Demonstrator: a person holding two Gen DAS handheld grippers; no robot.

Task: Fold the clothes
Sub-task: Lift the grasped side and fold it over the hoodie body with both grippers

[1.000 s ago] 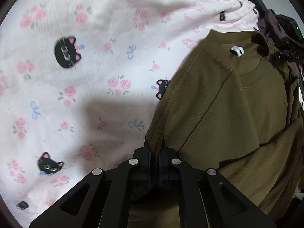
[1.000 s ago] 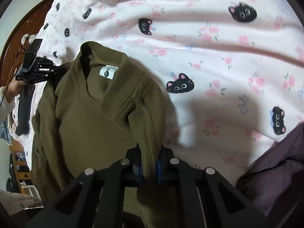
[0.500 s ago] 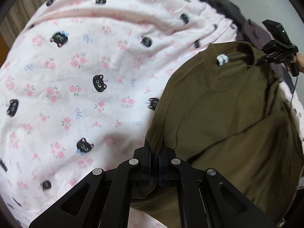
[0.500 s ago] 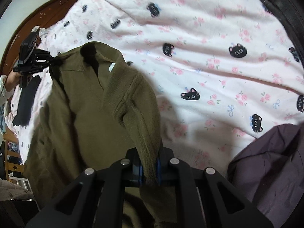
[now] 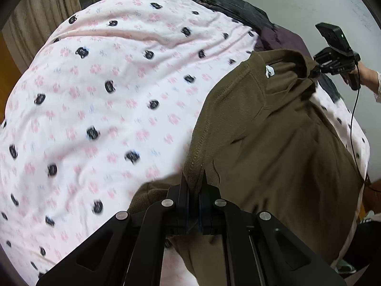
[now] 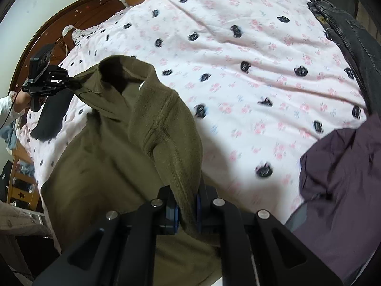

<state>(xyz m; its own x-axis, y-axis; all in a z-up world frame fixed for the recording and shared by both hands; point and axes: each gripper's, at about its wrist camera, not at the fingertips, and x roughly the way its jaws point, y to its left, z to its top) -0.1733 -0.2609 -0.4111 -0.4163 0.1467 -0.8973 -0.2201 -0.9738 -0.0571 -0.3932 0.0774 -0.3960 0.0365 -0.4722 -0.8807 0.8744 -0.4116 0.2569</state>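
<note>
An olive-green fleece top (image 5: pixel 273 143) hangs over the bed, held up by both shoulders. My left gripper (image 5: pixel 194 181) is shut on the seam of one shoulder at the bottom of the left wrist view. My right gripper (image 6: pixel 187 195) is shut on a thick fold of the other shoulder of the top (image 6: pixel 102 166). Each gripper also shows in the other's view: the right gripper (image 5: pixel 318 68) pinches the cloth beside the collar, and the left gripper (image 6: pixel 76 84) does the same at the far left. The white neck label (image 5: pixel 269 71) faces up.
The bed carries a pink sheet (image 5: pixel 107 119) printed with black cats and roses. A purple garment (image 6: pixel 345 178) lies at the right, dark jeans (image 6: pixel 352 35) along the far edge, and a dark cloth (image 6: pixel 51 116) near the wooden headboard (image 6: pixel 71 19). Curtains (image 5: pixel 42 23) hang behind.
Both grippers have risen and pulled back, still shut, lifting the olive top off the sheet. The bed now looks farther away and more of the room shows.
</note>
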